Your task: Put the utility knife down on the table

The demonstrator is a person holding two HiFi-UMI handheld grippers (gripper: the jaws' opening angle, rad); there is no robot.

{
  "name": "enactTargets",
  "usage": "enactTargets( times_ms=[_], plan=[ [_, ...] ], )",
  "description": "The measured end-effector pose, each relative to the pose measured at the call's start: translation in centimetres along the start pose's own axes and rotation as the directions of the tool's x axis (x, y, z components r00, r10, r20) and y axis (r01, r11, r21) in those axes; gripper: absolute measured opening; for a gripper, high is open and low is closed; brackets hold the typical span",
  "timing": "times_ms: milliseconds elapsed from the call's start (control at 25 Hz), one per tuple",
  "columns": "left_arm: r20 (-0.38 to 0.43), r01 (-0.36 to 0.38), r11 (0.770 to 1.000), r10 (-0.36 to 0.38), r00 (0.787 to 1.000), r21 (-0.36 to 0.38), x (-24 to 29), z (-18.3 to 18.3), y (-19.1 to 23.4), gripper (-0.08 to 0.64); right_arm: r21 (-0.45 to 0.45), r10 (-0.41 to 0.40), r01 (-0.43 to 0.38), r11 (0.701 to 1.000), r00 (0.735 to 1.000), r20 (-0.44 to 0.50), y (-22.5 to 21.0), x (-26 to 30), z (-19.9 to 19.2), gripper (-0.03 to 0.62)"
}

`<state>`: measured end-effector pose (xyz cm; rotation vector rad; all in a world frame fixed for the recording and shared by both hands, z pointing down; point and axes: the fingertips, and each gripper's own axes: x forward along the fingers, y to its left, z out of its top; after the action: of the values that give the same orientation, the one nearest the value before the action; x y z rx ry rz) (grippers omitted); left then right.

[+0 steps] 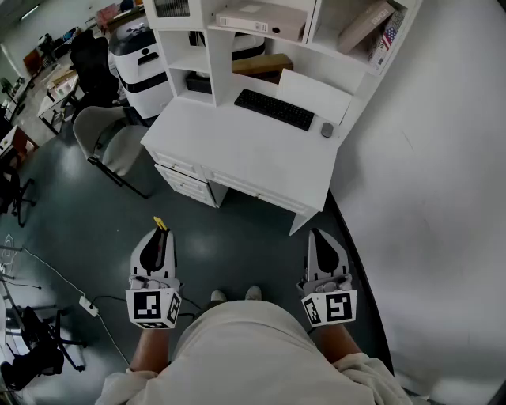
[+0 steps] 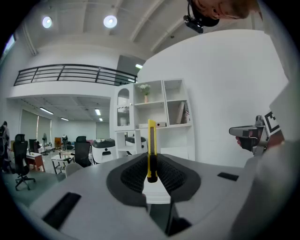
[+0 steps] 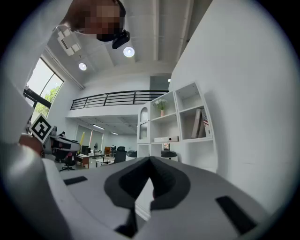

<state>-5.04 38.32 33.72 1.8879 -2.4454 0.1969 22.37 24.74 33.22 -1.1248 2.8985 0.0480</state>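
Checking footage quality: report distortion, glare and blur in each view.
Head view: evenly lit and sharp, lines bowed at the edges, white desk bright. Left gripper view: strong fisheye, dark corners, ceiling lamps flaring, utility knife crisp. Right gripper view: same fisheye, one lamp flaring.

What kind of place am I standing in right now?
Likely an open-plan office: a white desk with a black keyboard, a shelf hutch holding books, and office chairs nearby.

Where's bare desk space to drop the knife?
For the utility knife, the desk's whole front half is bare, from its left corner across to the right edge, in front of the keyboard and mouse. The back is crowded: keyboard, mouse, and a brown box under the shelf unit.
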Motion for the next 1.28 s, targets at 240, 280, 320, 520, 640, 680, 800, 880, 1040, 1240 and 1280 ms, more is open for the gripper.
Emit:
enactTargets(
  times_ms=[240,280,320,520,640,680,800,880,1040,1240,1280],
  plan=[
    [-0.011,-0.003,1.000,0.003,1.000,0.002,1.0,-0.2,-0.5,0.063,0.006,0.005,-0.005,1.000,1.000,0.000,-0.8,0.5,-0.3,0.003],
    [-0.011,-0.004,1.000,0.004,1.000,0.002,1.2,-0.2,-0.7,0.063,0.008,0.008,-0.008,1.000,1.000,0.001,-1.0,0.6,-0.4,0.003],
    [-0.011,-0.005,1.000,0.005,1.000,0.004,1.5,-0.2,-0.8,0.063,0.011,0.012,-0.012,1.000,1.000,0.002,-1.3,0.7,-0.4,0.003],
    [-0.005,-0.016,1.000,0.016,1.000,0.009,2.2,-0.1,-1.4,0.063,0.012,0.029,-0.029,0.999,1.000,0.003,-2.0,0.7,-0.7,0.003],
    [-0.004,-0.027,1.000,0.027,1.000,0.014,2.6,-0.1,-1.5,0.063,0.012,0.038,-0.038,0.999,0.999,-0.002,-2.5,1.0,-1.0,0.003],
    [-0.004,-0.031,0.999,0.032,0.999,0.014,2.8,-0.1,-1.5,0.063,0.012,0.041,-0.041,0.999,0.999,-0.004,-2.6,1.1,-1.1,0.003],
    [-0.011,-0.041,0.999,0.041,0.999,0.010,3.1,-0.3,-1.4,0.063,0.013,0.046,-0.046,0.999,0.999,-0.006,-2.9,1.4,-1.2,0.003],
    [-0.013,-0.043,0.999,0.043,0.999,0.011,3.5,-0.3,-1.4,0.063,0.014,0.047,-0.046,0.999,0.999,-0.009,-3.2,1.8,-1.3,0.003],
    [-0.009,-0.041,0.999,0.041,0.999,0.010,4.7,-0.4,-1.0,0.063,0.011,0.053,-0.053,0.999,0.998,-0.017,-3.1,3.0,-1.7,0.003],
    [-0.010,-0.039,0.999,0.039,0.999,-0.002,6.7,-1.0,0.2,0.063,-0.003,0.048,-0.048,0.999,0.999,-0.015,-3.3,5.0,-1.8,0.003],
    [-0.010,-0.038,0.999,0.038,0.999,-0.004,7.2,-1.1,0.5,0.063,-0.007,0.043,-0.044,0.999,0.999,-0.014,-3.4,5.4,-1.7,0.003]
  ],
)
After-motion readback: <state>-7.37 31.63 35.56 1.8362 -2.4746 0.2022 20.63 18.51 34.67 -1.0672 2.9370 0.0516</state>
